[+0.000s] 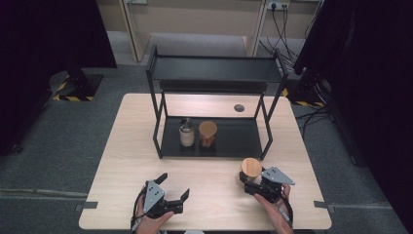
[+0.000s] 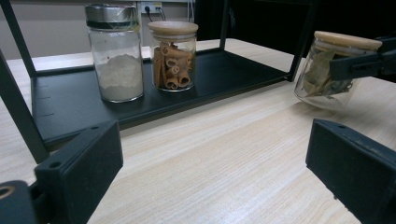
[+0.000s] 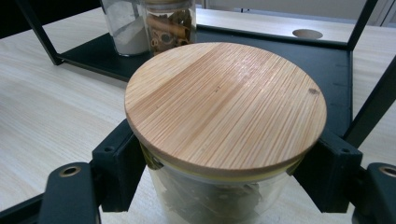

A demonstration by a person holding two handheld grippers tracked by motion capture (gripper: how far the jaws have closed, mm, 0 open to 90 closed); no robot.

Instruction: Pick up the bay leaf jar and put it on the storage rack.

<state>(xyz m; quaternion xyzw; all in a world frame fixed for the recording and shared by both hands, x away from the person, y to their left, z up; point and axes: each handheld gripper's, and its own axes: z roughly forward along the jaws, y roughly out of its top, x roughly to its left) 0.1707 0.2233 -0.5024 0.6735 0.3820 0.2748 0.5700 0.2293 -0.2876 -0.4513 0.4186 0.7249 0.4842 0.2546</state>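
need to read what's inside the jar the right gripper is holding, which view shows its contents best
The left gripper view: the jar is seen side-on and tilted, with dried leaves visible through its glass. The right gripper view looks down on its wooden lid, with only a strip of glass below, between the fingers. The high view shows it small, mostly lid.

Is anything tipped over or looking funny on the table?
Yes: the jar of dried leaves leans sideways in the right hand-held gripper, whose jaws are clamped on its glass. The powder jar and cinnamon jar stand upright on the rack's shelf.
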